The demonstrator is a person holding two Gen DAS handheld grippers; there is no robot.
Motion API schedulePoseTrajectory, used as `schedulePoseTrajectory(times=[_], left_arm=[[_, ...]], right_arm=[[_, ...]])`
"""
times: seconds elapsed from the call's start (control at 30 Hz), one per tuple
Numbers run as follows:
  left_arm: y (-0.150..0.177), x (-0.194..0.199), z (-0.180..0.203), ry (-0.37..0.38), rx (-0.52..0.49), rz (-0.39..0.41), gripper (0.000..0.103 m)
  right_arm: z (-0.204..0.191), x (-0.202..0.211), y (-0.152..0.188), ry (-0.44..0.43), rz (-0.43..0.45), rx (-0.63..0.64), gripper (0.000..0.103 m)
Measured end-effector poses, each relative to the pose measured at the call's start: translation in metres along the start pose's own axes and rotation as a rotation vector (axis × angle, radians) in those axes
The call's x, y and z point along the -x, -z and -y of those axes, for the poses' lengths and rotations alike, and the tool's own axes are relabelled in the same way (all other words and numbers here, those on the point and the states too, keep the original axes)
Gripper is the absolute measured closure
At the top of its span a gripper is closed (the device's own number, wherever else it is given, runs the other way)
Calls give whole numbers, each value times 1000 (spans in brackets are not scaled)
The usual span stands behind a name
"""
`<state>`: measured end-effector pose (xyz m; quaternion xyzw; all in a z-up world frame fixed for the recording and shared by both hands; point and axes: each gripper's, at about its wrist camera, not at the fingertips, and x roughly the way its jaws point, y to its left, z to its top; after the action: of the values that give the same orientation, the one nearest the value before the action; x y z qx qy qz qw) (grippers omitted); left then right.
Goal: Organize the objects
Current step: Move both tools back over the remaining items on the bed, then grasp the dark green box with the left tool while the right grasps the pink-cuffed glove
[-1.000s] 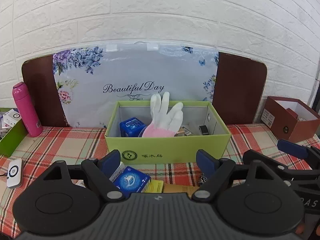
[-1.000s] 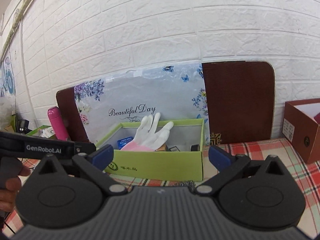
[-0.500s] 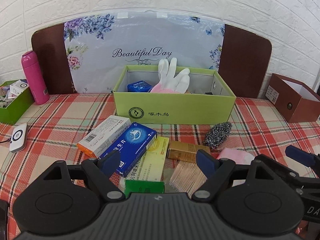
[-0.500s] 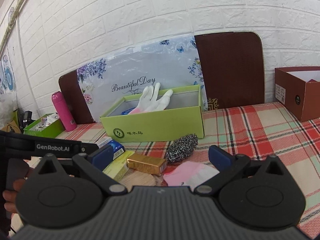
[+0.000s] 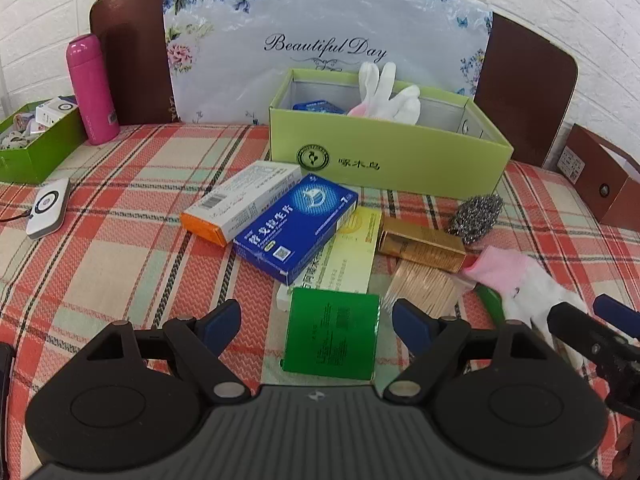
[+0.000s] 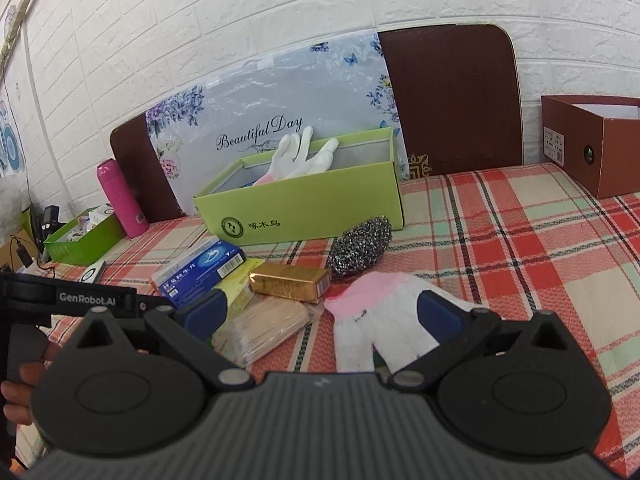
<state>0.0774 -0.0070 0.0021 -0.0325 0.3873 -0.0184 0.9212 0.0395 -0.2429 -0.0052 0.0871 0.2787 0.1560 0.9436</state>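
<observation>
**A:** Item list from my feeds, please

**B:** On the plaid tablecloth [image 5: 120,248] I log: light green box [image 5: 384,160] at the back, open-topped, holding a white glove [image 5: 384,88] that pokes above the rim and a blue packet [image 5: 316,106]. In front of it, a loose pile — orange-ended carton [image 5: 236,208], blue medicine box [image 5: 296,226] lying partly on a yellow box [image 5: 344,252], gold box [image 5: 420,244], bundle of toothpicks [image 5: 424,288], steel scourer [image 5: 476,216], dark green packet [image 5: 332,336], and a second glove [image 6: 384,312], pink-cuffed, flat on the cloth

**A:** Tongs?

**B:** Left gripper [image 5: 316,320] — spread wide, empty, hovering over the dark green packet. Right gripper [image 6: 320,316] also spread wide, gripping nothing, with the flat glove and toothpicks between its fingers in my view. Whether it touches them I cannot tell

**A:** Margins?

**B:** Pink bottle [image 5: 92,88] and a dark green tray [image 5: 40,148] far left, brown box [image 6: 592,140] far right
</observation>
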Motion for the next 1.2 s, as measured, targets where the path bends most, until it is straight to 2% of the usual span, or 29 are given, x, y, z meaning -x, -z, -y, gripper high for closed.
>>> schedulePoseTrajectory(times=[0.23, 0.33, 0.4, 0.43, 0.47, 0.57, 0.7, 0.77, 0.8, 0.87, 0.9, 0.97, 1.0, 1.03, 1.07, 1.2], left_arm=[[18, -31, 1, 11, -13, -65, 17], [19, -48, 6, -3, -17, -68, 17], [21, -58, 7, -6, -29, -84, 18], [23, -56, 7, -4, -44, -58, 25], [24, -53, 7, 7, -61, -46, 39], [25, -42, 3, 64, -80, -80, 39], [35, -27, -4, 132, -91, -105, 39], [40, -25, -6, 120, -99, -117, 39], [41, -26, -7, 114, -99, -118, 39], [42, -27, -7, 115, -101, -116, 39], [41, -27, -6, 112, -106, -116, 39], [40, -29, -4, 108, -116, -114, 39], [41, -29, -3, 105, -120, -113, 39], [41, -29, -2, 104, -123, -110, 38], [42, -29, -2, 104, -125, -108, 37], [44, -29, -1, 104, -134, -98, 35]], right_arm=[[6, -8, 22, -33, -97, -32, 0], [9, -11, 26, -4, -83, 1, 0], [12, -17, 25, 36, -69, 75, 0], [14, -21, 24, 60, -66, 117, 0], [17, -26, 22, 83, -62, 158, 0], [28, -45, 16, 109, -62, 238, 0], [44, -71, 10, 47, -131, 230, 0], [46, -70, 10, 42, -154, 211, 10], [45, -65, 11, 34, -142, 205, 21], [40, -54, 16, 44, -134, 209, 28], [38, -49, 18, 44, -137, 217, 41], [32, -39, 24, 56, -133, 228, 43], [28, -33, 26, 66, -124, 233, 51], [25, -28, 28, 75, -117, 237, 80], [24, -24, 29, 71, -124, 228, 89], [18, -10, 37, 37, -166, 188, 91]])
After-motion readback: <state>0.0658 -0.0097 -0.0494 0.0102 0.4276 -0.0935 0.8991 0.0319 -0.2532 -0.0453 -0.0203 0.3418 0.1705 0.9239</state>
